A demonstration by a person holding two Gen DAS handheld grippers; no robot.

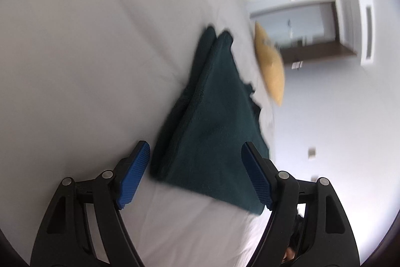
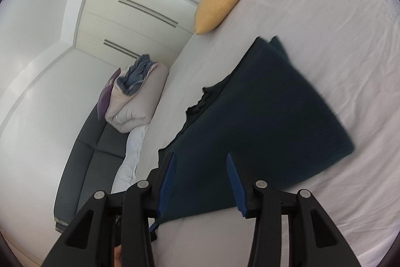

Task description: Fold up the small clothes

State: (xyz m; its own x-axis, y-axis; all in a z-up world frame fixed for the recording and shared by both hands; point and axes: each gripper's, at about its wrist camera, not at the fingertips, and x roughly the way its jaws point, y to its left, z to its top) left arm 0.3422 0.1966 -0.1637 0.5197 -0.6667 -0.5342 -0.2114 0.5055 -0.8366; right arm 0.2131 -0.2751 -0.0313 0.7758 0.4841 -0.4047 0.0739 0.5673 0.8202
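A dark teal garment (image 1: 212, 121) lies folded in layers on the white bed sheet (image 1: 87, 54). My left gripper (image 1: 195, 162) is open, its blue pads on either side of the garment's near edge, holding nothing. In the right wrist view the same garment (image 2: 270, 116) lies on the sheet (image 2: 337, 29) with a ragged darker edge on its left side. My right gripper (image 2: 201, 164) is open over the garment's near corner and holds nothing.
A yellow cushion (image 2: 222, 1) lies on the bed beyond the garment; it also shows in the left wrist view (image 1: 271, 66). A bundled beige and blue duvet (image 2: 135, 96) sits on a dark sofa (image 2: 92, 147) beside the bed. White wardrobes (image 2: 140, 14) stand behind.
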